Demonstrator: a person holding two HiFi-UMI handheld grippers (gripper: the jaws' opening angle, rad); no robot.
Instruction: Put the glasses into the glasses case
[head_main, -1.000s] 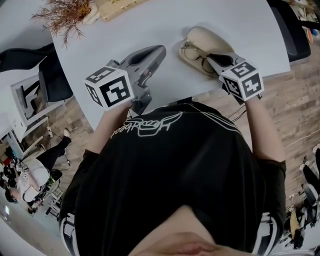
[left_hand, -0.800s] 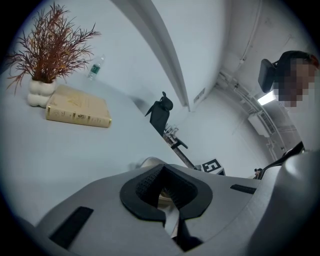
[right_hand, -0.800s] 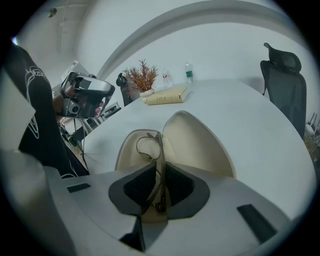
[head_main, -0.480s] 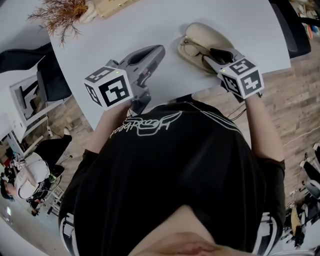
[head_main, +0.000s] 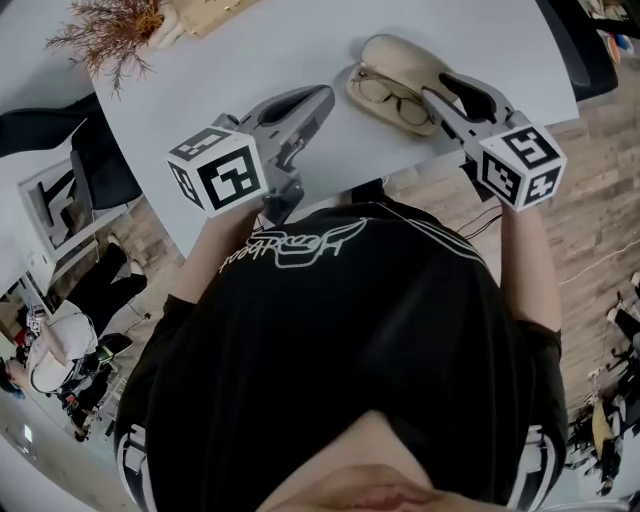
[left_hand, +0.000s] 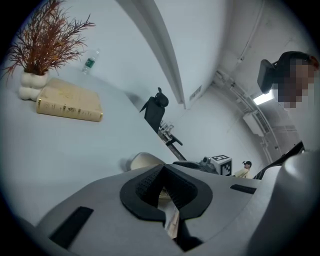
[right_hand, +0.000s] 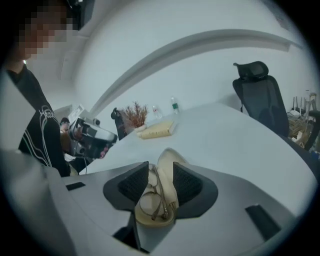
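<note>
Now the right tongs (right_hand: 160, 170) stand wide apart, their jaws having just opened, gripping nothing. Just beyond them the glasses (right_hand: 151, 200) lie inside the open case (head_main: 405, 55), upper right in the head view. The left tongs (left_hand: 162, 170) are closed, empty, over the counter (head_main: 300, 45) at centre.

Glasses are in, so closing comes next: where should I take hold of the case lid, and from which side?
Take the lid by its free rim, the edge farthest from you, coming from the right. It lies open beyond the half holding the glasses, apparently hinged between them, so that far rim is the exposed thin edge to pinch and swing toward you.
</note>
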